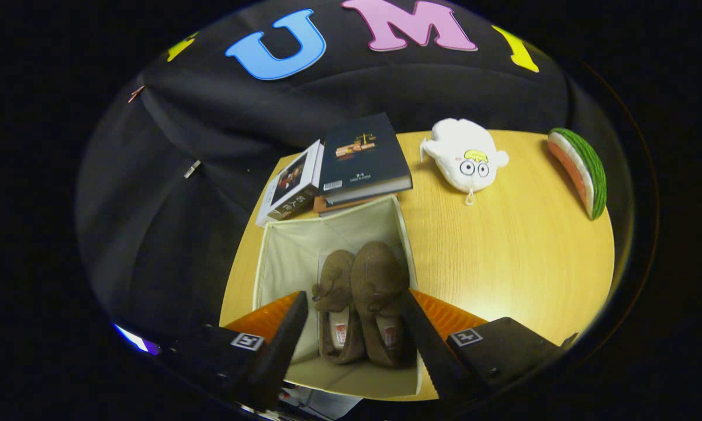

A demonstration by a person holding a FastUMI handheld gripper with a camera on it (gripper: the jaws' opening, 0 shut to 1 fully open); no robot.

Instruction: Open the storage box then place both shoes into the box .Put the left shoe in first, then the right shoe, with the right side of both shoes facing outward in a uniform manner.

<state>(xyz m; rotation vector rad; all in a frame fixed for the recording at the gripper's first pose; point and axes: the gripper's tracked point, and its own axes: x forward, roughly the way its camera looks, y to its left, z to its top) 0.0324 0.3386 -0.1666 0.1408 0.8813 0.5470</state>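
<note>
The tongs (356,304) hang over the open storage box (286,257) in the lower middle of the frame, their two fingers (286,339) spread wide apart and holding nothing. Seen down between the fingers, both brown shoes lie side by side on the box floor, toes pointing up the frame toward the far wall of the box. The left-hand shoe (334,304) is the narrower-looking one; the right-hand shoe (379,298) sits touching it and close to the box's right wall. Neither finger touches a shoe; the shoes lie below and between them.

The box, pale cloth inside, stands on the wooden worktop (502,257). Just beyond its far rim, in the upper middle of the frame, is a stack of books (362,161), with a smaller book (289,187) leaning beside it to the left. Further right on the worktop lies a white plush toy (464,155), and at the far right edge a plush watermelon slice (581,169), both well apart from the box.
</note>
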